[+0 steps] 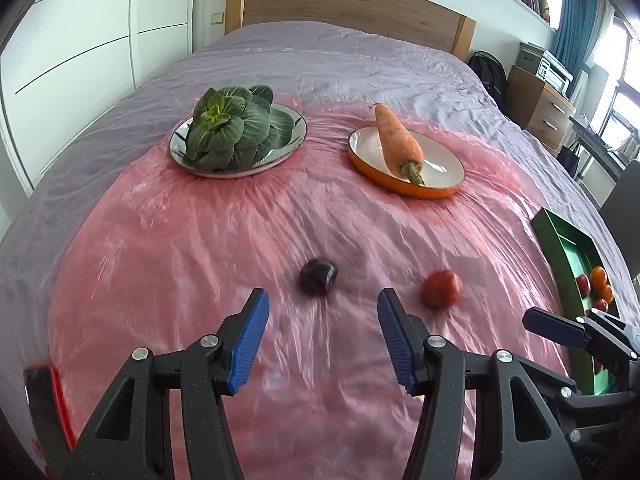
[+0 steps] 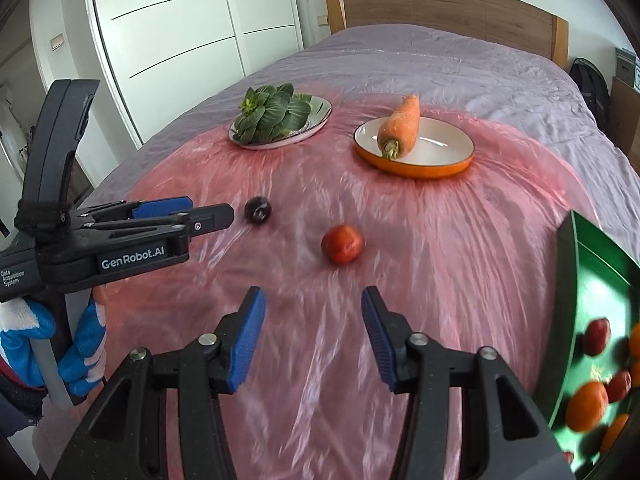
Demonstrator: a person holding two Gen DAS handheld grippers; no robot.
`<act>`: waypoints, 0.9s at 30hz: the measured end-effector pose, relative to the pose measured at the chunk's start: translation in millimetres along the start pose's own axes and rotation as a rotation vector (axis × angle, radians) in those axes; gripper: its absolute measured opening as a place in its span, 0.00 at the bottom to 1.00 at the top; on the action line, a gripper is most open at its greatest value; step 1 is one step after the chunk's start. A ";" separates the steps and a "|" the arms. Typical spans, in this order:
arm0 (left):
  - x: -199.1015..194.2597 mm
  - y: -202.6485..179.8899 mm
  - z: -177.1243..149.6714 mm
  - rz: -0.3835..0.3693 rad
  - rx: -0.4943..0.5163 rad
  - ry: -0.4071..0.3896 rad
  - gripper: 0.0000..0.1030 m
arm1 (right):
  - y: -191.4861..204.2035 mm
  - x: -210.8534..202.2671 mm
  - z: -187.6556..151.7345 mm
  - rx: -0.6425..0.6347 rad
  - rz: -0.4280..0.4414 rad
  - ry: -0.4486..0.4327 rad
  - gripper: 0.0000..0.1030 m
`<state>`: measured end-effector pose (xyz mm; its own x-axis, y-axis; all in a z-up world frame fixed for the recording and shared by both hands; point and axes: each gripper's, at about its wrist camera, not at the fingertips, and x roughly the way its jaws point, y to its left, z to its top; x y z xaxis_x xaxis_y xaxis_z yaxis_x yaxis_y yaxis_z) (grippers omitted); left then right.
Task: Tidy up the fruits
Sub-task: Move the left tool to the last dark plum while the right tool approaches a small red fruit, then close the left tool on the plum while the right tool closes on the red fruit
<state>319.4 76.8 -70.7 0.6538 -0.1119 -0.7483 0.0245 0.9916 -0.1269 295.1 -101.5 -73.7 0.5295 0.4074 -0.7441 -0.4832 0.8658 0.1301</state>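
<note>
2 loose fruits near green tray (image 2: 568,280): dark plum (image 1: 318,282), red fruit (image 2: 342,244). Left gripper (image 1: 322,340) and right gripper (image 2: 312,334) jaws apart, empty, angled down for pickup.

Bed (image 1: 360,60) with wrinkled lavender cover, wooden headboard at far edge. Pink plastic sheet (image 1: 200,260) spread over the near half. On the sheet: silver plate (image 1: 298,130) with leafy greens, far-left; orange-rimmed white plate (image 1: 444,160) with a carrot, far-right, well apart from the first. Nearer the foot edge: dark plum (image 1: 318,277) and red tomato (image 1: 441,289), near each other, not touching. Green tray (image 1: 560,240) sits at the bed's right edge, holding red and orange fruits.
</note>
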 end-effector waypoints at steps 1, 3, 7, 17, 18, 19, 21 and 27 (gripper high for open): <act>7.2 2.5 5.1 -0.005 0.001 0.003 0.49 | -2.8 6.7 4.3 0.004 0.000 -0.002 0.90; 16.6 5.8 9.0 -0.014 0.003 0.012 0.49 | -7.5 19.6 12.4 0.011 0.005 -0.003 0.90; 37.6 11.9 11.2 -0.044 0.008 0.041 0.42 | -13.3 40.6 23.0 0.009 0.005 -0.006 0.90; 65.0 7.5 5.6 -0.061 0.068 0.078 0.31 | -18.8 76.8 33.5 -0.045 -0.016 0.031 0.90; 66.4 7.1 5.4 -0.061 0.072 0.081 0.31 | -18.8 80.1 33.3 -0.052 -0.018 0.038 0.90; 68.4 7.1 4.8 -0.062 0.074 0.084 0.31 | -18.6 82.9 33.4 -0.058 -0.020 0.045 0.90; 71.2 7.5 4.1 -0.062 0.075 0.088 0.30 | -16.9 88.2 33.0 -0.072 -0.023 0.057 0.90; 75.5 12.0 2.7 -0.066 0.066 0.088 0.23 | -12.5 96.7 31.1 -0.120 -0.027 0.082 0.55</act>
<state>371.1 80.4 -126.9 0.5804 -0.1798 -0.7943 0.1170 0.9836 -0.1372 374.0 -63.8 -126.9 0.4871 0.3545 -0.7982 -0.5522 0.8331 0.0331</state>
